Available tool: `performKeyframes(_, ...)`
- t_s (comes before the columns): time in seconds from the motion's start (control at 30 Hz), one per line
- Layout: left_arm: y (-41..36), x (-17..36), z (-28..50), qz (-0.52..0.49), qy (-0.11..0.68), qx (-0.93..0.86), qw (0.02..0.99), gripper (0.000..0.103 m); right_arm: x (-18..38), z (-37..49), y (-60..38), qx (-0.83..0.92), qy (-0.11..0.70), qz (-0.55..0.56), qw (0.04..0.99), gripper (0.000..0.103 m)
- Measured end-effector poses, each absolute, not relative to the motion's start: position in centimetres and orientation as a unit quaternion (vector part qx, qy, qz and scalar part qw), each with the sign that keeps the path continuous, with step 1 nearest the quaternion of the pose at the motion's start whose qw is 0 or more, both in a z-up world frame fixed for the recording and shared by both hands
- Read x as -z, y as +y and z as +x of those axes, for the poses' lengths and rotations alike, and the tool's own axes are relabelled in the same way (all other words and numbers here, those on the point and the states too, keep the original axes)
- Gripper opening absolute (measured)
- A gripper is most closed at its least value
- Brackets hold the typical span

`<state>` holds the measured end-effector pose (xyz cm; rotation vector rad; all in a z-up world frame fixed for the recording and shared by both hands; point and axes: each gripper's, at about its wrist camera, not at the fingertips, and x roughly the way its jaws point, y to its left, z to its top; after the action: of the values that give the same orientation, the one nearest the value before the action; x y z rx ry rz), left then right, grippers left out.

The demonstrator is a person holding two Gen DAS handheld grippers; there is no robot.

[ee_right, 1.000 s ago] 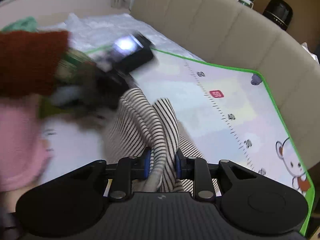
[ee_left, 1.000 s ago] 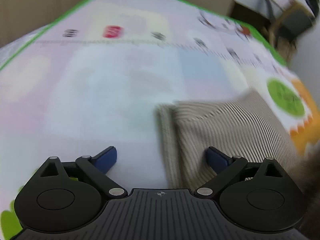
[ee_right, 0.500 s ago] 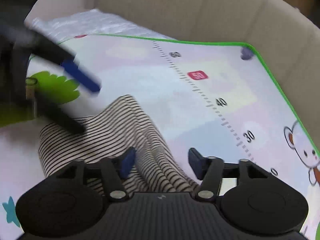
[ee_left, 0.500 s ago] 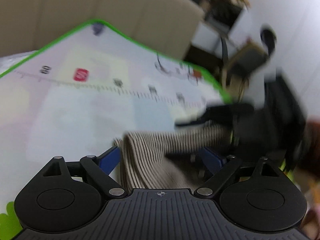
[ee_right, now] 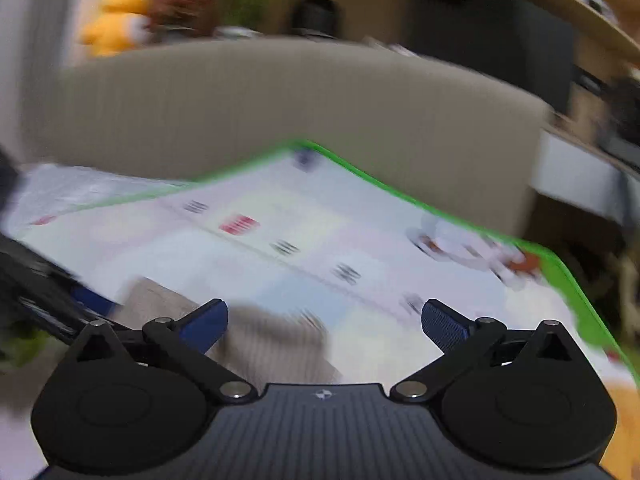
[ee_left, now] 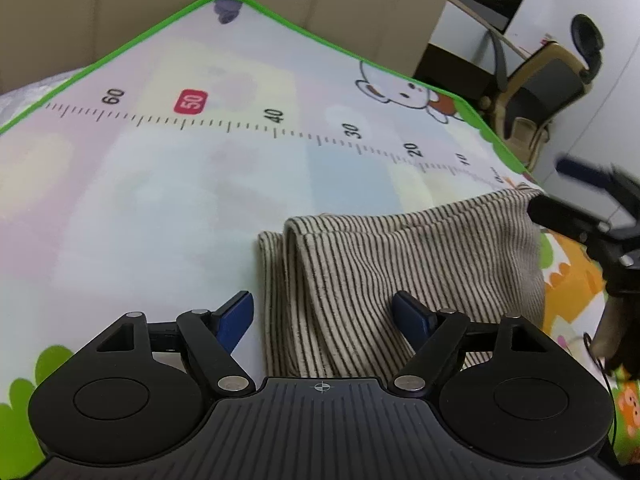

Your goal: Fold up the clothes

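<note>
Both tongs stand open and empty — the left tongs (ee_left: 324, 314) straddle the near edge of the striped garment (ee_left: 400, 264), which lies folded on the play mat (ee_left: 160, 208) just below its printed ruler. The right tongs (ee_right: 324, 322) view is blurred — a hasty grab could pinch one layer only and drag the fold apart.

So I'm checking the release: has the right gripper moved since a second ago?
Yes. The right gripper let go of the striped garment and lifted back; the play mat's green edge now sits lower in its view.
</note>
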<state>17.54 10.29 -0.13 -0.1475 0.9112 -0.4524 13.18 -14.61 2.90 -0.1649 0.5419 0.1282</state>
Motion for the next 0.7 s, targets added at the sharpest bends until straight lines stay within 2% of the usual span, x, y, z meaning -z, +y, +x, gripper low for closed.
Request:
performKeyframes(0.13,10.0,0.6,17.9,-0.070,0.439,0.210,0.871,0.087,2.2,16.2,-15.8,-0.008,0.347,-0.051,0.936,0.103)
performKeyframes(0.5,9.8,0.5,18.1,-0.070,0.435,0.200,0.875,0.092,3.9,15.9,-16.7,0.004,0.337,-0.004,0.941,0.103)
performKeyframes(0.6,10.0,-0.8,17.3,-0.060,0.406,0.194,0.891,0.086,3.8,15.6,-16.7,0.008,0.337,0.001,0.941,0.103)
performKeyframes(0.67,10.6,-2.3,16.6,-0.065,0.371,0.191,0.906,0.073,3.9,15.4,-16.6,0.010,0.333,-0.001,0.943,0.103)
performKeyframes(0.7,11.1,-3.0,16.4,-0.081,0.358,0.195,0.910,0.071,4.0,15.3,-16.6,0.011,0.331,-0.002,0.944,0.103)
